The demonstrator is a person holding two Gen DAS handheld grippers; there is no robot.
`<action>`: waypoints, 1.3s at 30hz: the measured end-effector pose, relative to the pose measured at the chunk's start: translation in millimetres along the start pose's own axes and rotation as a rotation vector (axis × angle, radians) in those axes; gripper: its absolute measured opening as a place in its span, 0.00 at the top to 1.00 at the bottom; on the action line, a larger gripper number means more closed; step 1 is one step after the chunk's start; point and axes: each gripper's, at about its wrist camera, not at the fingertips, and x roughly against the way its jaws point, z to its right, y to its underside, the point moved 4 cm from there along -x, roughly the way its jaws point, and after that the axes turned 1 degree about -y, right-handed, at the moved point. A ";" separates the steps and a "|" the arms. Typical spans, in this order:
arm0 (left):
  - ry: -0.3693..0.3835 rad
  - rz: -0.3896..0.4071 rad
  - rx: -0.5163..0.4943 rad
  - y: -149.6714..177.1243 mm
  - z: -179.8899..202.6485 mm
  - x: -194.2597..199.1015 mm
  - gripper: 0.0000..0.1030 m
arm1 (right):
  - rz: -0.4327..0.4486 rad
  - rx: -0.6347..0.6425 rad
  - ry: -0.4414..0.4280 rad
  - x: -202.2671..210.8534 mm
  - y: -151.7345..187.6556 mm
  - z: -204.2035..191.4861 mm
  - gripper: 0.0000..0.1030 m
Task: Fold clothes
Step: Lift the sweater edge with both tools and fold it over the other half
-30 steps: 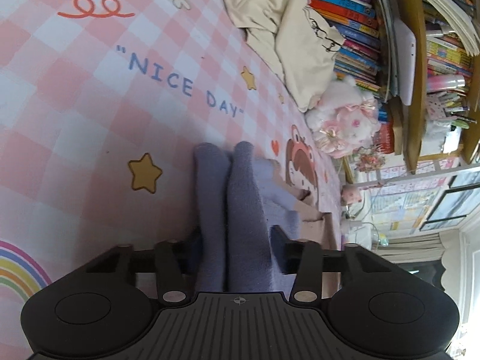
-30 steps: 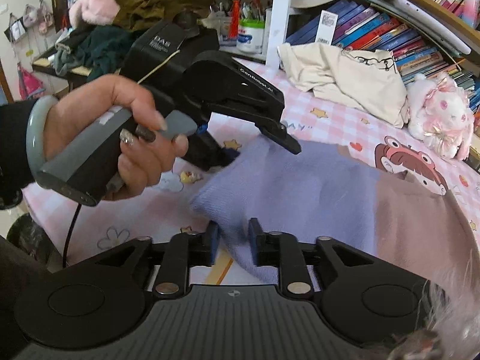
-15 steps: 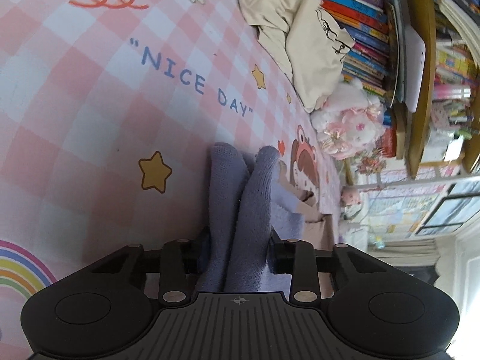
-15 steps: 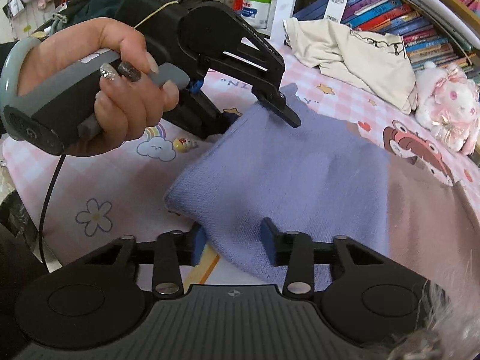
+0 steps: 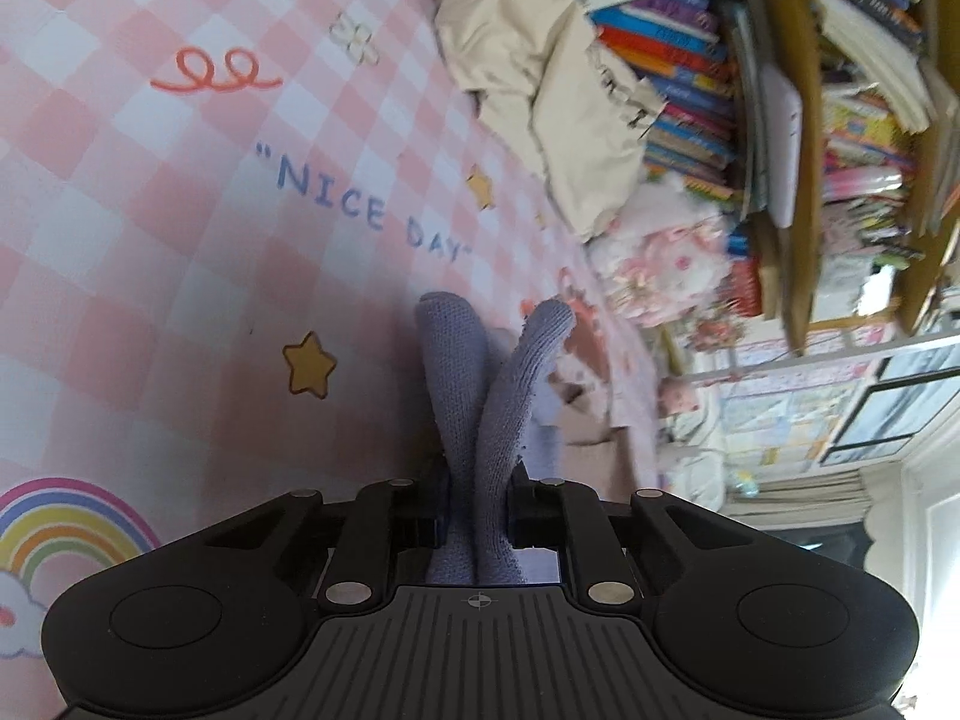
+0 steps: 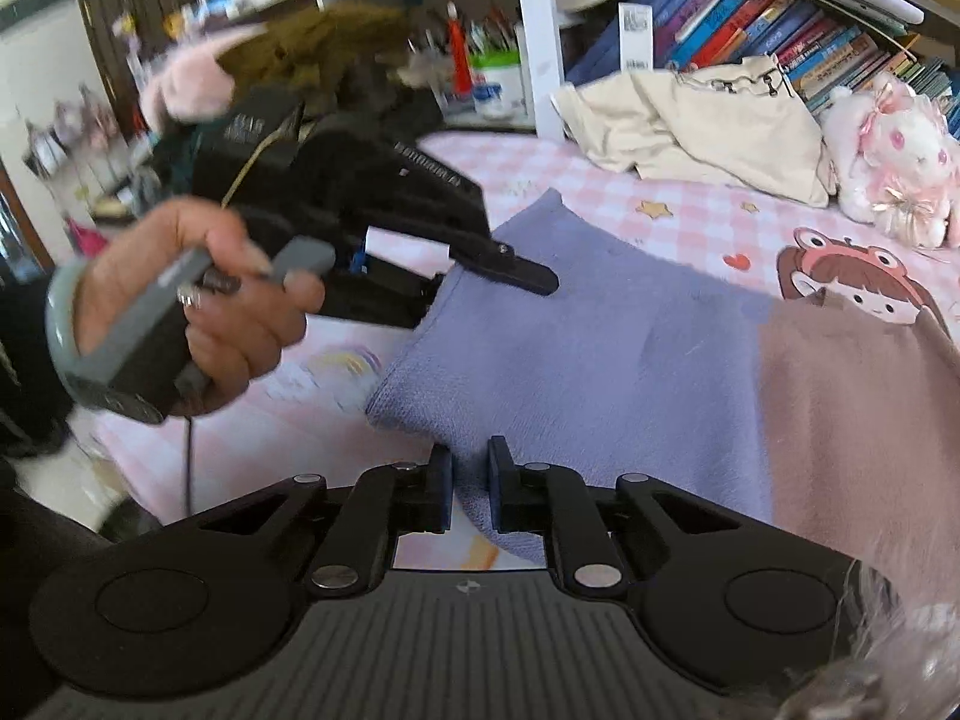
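Fingers of both grippers pinch the purple sweater's hem.
Left gripper (image 5: 477, 525) clamps bunched sweater (image 6: 600, 348) folds; right gripper (image 6: 469, 489) grips the near corner, lifted above the pink checked sheet (image 5: 180, 228).

You see a cream garment (image 6: 702, 120) heaped on the pink checked sheet (image 5: 150, 192) against the bookshelf (image 6: 798, 42), with a white plush toy (image 6: 894, 180) just beside that garment.
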 end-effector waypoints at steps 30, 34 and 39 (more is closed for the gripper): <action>0.009 0.164 -0.126 50.6 173.9 -83.5 0.85 | 0.267 -0.090 -0.107 124.9 -13.4 177.5 0.89; -0.040 0.188 -0.135 57.2 187.4 -96.8 0.85 | 0.267 -0.106 -0.137 128.5 -9.1 200.3 0.89; -0.090 0.200 -0.138 62.6 197.0 -111.7 0.85 | 0.257 -0.134 -0.168 129.8 -3.3 224.0 0.89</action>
